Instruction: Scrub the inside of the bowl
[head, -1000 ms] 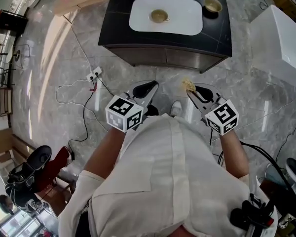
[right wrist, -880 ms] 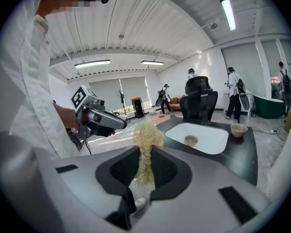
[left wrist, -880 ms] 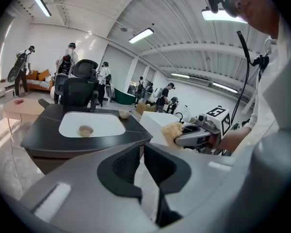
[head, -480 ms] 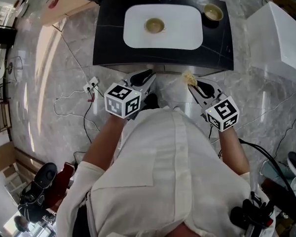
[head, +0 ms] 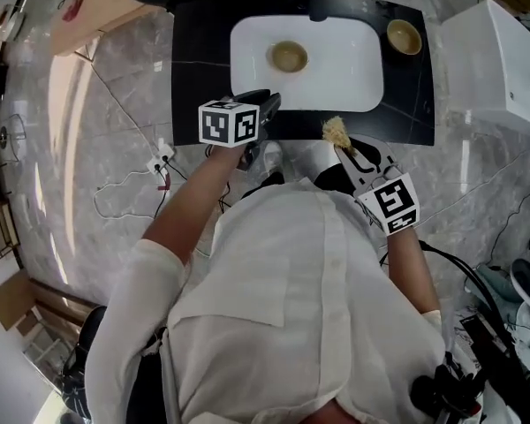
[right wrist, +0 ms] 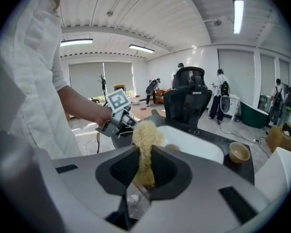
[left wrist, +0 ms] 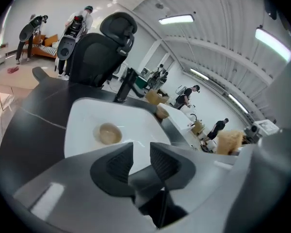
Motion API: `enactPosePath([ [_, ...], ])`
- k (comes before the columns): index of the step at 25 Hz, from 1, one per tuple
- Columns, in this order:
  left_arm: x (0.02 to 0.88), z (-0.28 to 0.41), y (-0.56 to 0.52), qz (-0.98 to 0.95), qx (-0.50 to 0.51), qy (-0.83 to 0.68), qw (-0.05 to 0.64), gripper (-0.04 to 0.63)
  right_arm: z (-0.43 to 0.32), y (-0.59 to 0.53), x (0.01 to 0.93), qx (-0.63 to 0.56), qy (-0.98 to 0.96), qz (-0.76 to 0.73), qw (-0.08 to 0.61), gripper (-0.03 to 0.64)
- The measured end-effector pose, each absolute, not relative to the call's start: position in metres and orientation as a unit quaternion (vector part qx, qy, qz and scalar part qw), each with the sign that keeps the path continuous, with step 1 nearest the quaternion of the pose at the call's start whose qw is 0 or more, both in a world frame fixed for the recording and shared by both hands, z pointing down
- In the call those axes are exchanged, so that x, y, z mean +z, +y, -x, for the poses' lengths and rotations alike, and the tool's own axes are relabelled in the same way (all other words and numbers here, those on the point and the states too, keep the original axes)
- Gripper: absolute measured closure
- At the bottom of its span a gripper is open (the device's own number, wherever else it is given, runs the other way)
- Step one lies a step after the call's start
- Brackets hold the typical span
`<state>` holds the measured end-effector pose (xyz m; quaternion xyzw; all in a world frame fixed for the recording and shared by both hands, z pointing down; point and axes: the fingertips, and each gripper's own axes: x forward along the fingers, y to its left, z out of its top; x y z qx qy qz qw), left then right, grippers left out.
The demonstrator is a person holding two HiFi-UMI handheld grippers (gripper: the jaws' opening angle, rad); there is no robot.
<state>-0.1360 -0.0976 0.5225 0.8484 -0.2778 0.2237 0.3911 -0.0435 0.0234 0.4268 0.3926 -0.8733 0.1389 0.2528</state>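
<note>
Ideally, the left gripper (left wrist: 141, 153), empty jaws just opening, should pin the bowl (head: 288, 56) in the sink (head: 353, 82) before the right gripper (right wrist: 145, 153), clenched on the scrubber (right wrist: 146, 131), enters.

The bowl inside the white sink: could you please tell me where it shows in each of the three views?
Head view: the bowl sits at the upper middle, in the left part of the white sink.
Left gripper view: left of centre, on the sink floor.
Right gripper view: only a sliver shows, just right of the scrubber.
Shared landmark: the white sink, in all three views.
</note>
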Motion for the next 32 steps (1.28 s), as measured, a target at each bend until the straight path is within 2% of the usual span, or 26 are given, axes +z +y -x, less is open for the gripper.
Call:
enactPosePath([
  [11, 0.650, 0.118, -0.201, -0.744, 0.284, -0.363, 0.484, 0.494, -0.013, -0.020, 0.436, 0.183, -0.868, -0.378, 0.266, 0.563],
  [24, 0.753, 0.121, -0.229, -0.653, 0.349, -0.428, 0.518, 0.485, -0.096, -0.021, 0.463, 0.219, -0.855, -0.367, 0.295, 0.563],
  [26, 0.760, 0.123, -0.229, -0.644, 0.360, -0.436, 0.516, 0.491, -0.103, -0.019, 0.467, 0.223, -0.855, -0.362, 0.298, 0.563],
  [29, 0.762, 0.123, -0.230, -0.642, 0.377, -0.442, 0.501, 0.581, -0.111, -0.020, 0.474, 0.226, -0.856, -0.354, 0.303, 0.563],
  [32, 0.749, 0.120, -0.231, -0.655, 0.387, -0.441, 0.477, 0.583, -0.110, -0.026, 0.475, 0.216, -0.863, -0.341, 0.304, 0.563],
])
